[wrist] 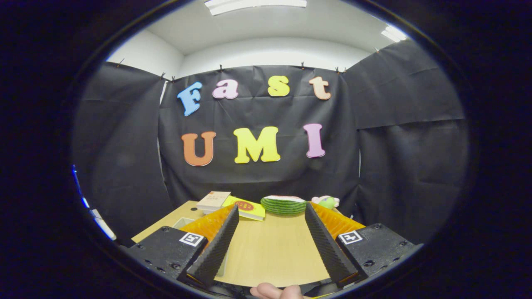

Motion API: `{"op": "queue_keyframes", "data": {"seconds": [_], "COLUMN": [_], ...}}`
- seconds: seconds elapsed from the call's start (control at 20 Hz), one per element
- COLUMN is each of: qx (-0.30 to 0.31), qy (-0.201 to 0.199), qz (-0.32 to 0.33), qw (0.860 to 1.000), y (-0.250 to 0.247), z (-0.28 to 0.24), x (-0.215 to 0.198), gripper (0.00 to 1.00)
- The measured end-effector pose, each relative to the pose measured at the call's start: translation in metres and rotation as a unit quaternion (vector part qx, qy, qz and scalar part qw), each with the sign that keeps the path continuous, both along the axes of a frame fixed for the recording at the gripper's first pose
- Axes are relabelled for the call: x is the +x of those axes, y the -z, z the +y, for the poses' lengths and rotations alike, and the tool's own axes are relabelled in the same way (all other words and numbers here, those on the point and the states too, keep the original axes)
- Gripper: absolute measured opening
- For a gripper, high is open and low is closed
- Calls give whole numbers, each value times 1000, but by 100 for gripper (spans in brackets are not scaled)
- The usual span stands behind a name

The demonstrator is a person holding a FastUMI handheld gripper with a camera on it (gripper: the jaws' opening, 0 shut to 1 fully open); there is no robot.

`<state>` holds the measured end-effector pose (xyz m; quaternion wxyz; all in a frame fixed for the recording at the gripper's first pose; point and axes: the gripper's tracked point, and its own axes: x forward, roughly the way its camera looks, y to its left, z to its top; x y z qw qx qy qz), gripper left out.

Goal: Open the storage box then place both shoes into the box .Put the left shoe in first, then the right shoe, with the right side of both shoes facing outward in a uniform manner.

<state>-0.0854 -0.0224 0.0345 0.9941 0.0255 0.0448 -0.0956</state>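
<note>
gripper up over the table, nothing grabbed

so the gripper (272, 211) is held above a light wooden table (270, 253) with its two fingers (218, 245) spread wide apart, ridged inner faces turned toward each other and only bare tabletop between them. nothing is pinched, nothing is touching either finger as far as i can see. each finger sits on a dark block with a small square marker on top.

at the very near edge, between the finger bases, a bit of a person's hand (276, 291) pokes in, just a couple of fingertips.

task stuff: just outside the left finger, low down by its base, there's a pale edge that looks like the corner of a clear storage box (183, 222) sitting on the table. it's mostly hidden behind the finger so i honestly can't tell if it's open or shut, or what's in it. can't make out the shoes from here.

far end of the table, beyond the fingertips, there's a small row of things against the black cloth wall (257, 174): a beige book (213, 200) lying flat on the left, a yellow book (248, 208) with a red round mark on its cover just beside it and partly under it, then a green striped watermelon slice toy (284, 204) about in the middle, and a small pink and green plush thing (326, 202) to its right, partly tucked behind the right finger.

above the cloth there's white wall and ceiling lights (255, 5).
</note>
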Motion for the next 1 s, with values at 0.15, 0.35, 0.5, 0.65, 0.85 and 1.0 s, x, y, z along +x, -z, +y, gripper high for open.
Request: {"op": "queue_keyframes", "data": {"seconds": [0.15,0.35,0.5,0.65,0.85,1.0], "qx": [20,19,13,10,1,-3], "qy": [-7,-30,-39,-49,-57,-62], "qz": [1,1,-5,-2,-6,-11], "qw": [1000,999,999,999,998,998], "y": [17,20,16,16,17,17], "z": [16,33,44,56,69,75], "x": [5,16,20,24,27,26], "gripper": [100,100,100,100,100,100]}}
